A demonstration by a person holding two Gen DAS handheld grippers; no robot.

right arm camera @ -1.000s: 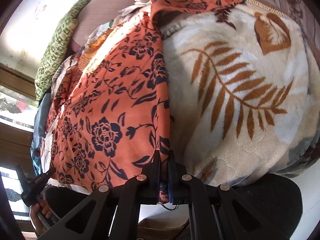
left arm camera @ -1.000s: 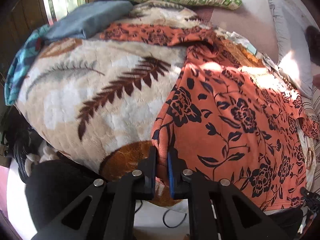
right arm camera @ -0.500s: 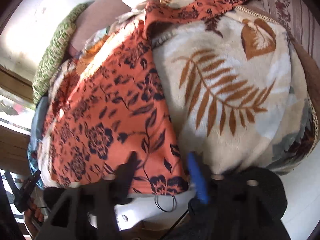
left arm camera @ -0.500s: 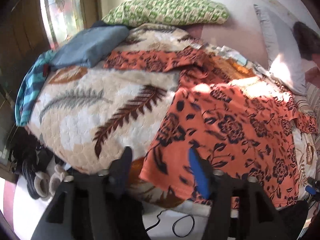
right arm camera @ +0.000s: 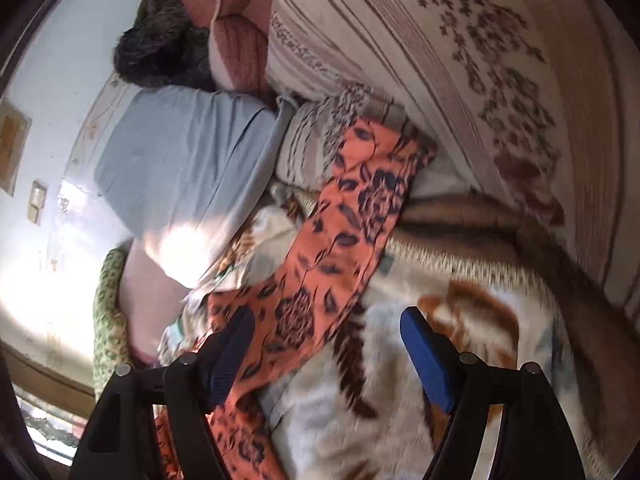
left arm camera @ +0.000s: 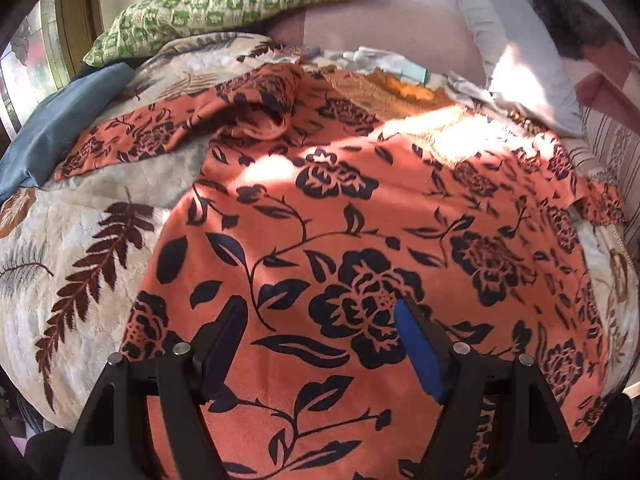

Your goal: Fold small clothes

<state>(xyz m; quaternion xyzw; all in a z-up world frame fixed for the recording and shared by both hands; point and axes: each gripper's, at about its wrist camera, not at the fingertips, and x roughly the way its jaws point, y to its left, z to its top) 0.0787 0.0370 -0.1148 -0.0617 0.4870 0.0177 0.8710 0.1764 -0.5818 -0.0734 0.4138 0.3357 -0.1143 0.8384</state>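
Note:
An orange garment with dark flowers (left arm camera: 360, 240) lies spread flat on a leaf-patterned blanket (left arm camera: 80, 248). Its left sleeve (left arm camera: 168, 132) stretches out to the left. My left gripper (left arm camera: 320, 320) hovers open above the garment's lower middle, nothing between its fingers. In the right wrist view the other sleeve (right arm camera: 352, 220) runs across the blanket (right arm camera: 400, 380) toward a striped pillow. My right gripper (right arm camera: 326, 332) stands open over that sleeve's lower part, its left finger (right arm camera: 230, 352) over the orange cloth, the pads not pressing on it.
A green patterned pillow (left arm camera: 224, 4), a blue folded cloth (left arm camera: 60, 120) and a grey pillow (left arm camera: 520, 72) lie at the bed's far side. A striped floral pillow (right arm camera: 440, 80), a grey pillow (right arm camera: 180, 168) and a dark furry thing (right arm camera: 160, 48) sit beyond the right sleeve.
Both grippers let go of the garment's bottom hem and opened. The left one moved inward over the garment's body. The right one swung over to the right sleeve.

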